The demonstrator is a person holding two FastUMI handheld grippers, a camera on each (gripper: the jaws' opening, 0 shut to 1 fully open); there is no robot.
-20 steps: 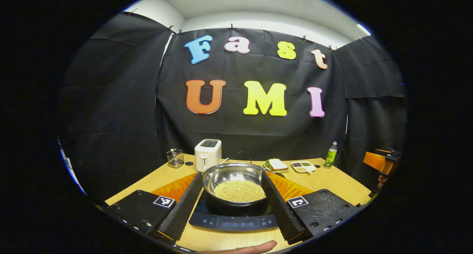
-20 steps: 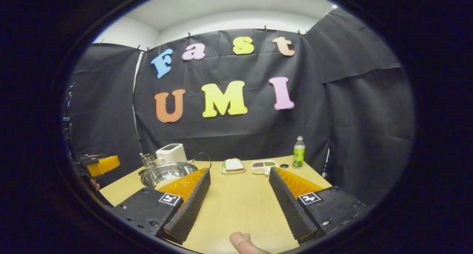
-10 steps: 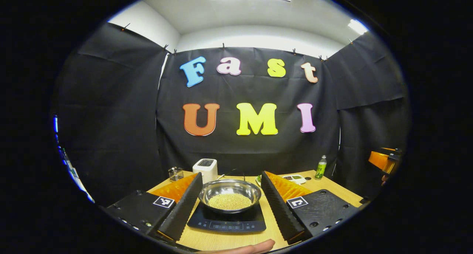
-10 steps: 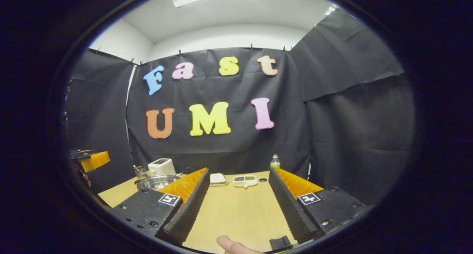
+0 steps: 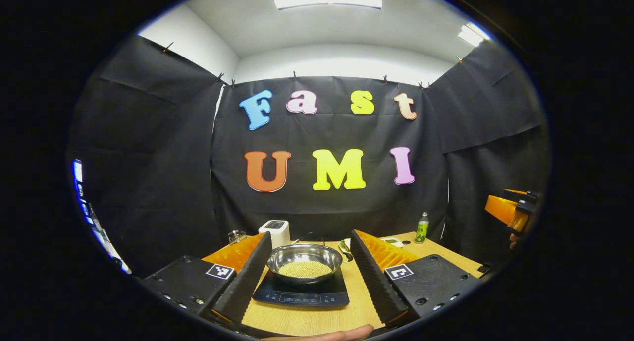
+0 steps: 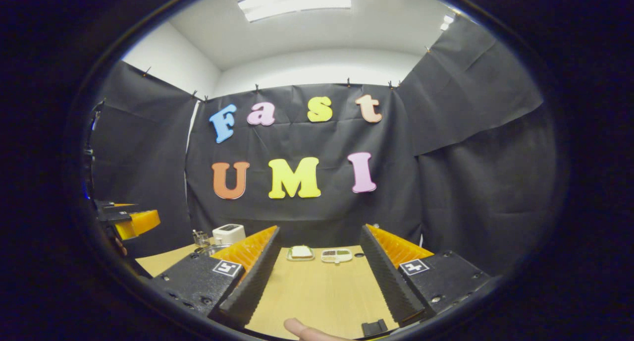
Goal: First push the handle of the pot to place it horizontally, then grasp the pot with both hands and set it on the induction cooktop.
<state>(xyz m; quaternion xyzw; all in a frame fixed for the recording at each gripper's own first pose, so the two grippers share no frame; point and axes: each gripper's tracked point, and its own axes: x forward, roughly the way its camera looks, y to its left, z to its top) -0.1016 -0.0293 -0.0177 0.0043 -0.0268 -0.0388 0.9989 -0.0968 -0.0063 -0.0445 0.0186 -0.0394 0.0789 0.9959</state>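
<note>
Wooden table (image 5: 356, 306) at lower centre: we judge the pot (image 5: 304, 262) placed on the cooktop (image 5: 301, 291); both hand-held grippers (image 5: 307, 276) (image 6: 319, 281) gape wide, empty; next, withdraw.

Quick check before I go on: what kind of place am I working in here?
Likely a mock kitchen in a cloth-walled booth: a wooden table holds an induction cooktop with a pot, plus a toaster.

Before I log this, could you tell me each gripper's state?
Left gripper: open, holding nothing.
Right gripper: open, holding nothing.
</note>
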